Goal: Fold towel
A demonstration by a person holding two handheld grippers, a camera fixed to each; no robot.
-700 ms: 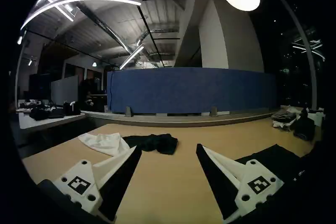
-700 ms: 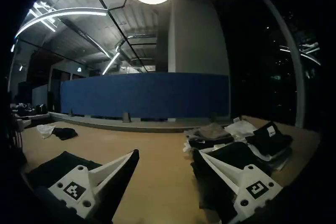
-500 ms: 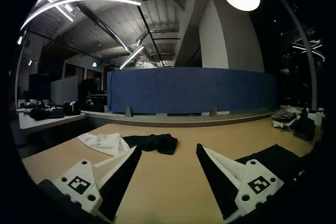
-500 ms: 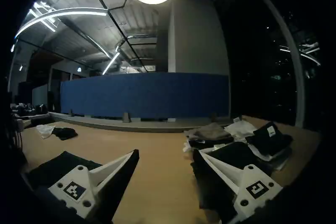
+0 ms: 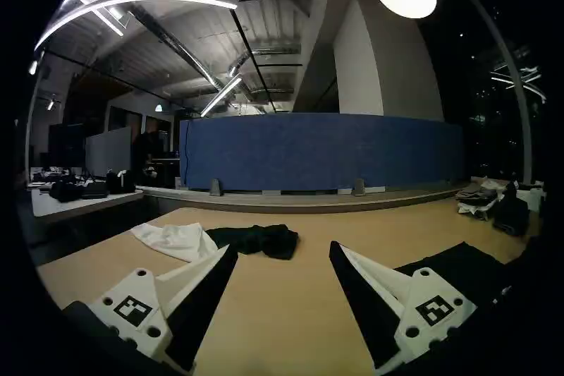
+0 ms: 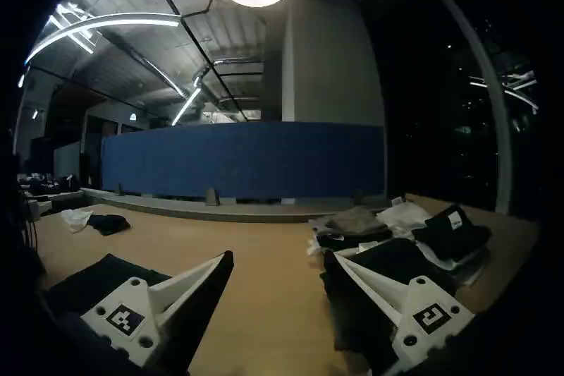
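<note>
Left gripper view: the left claw (image 5: 280, 247) gapes wide and empty, with the dark towel (image 5: 462, 259) flat on the surface (image 5: 282, 309) just to its right, between it and the equally open, empty right claw (image 6: 277, 255).

a: where can the left gripper (image 5: 280, 247) go?
b: its fingers stand wide apart over the bare wood of the table (image 5: 289, 305). straight ahead the wood is bare up to the dark crumpled cloth (image 5: 261, 238) and the white cloth (image 5: 176, 240) touching it, a bit to the left.
a: and on its right?
b: a flat black towel (image 5: 462, 263) lies just beside the right finger.
a: what about the right gripper (image 6: 277, 255)?
b: fingers wide apart too, with bare wood in front, all the way to the blue wall (image 6: 247, 161). a pile of folded cloths (image 6: 395, 231) blocks its right side, and a black cloth (image 6: 92, 281) lies by its left finger.
</note>
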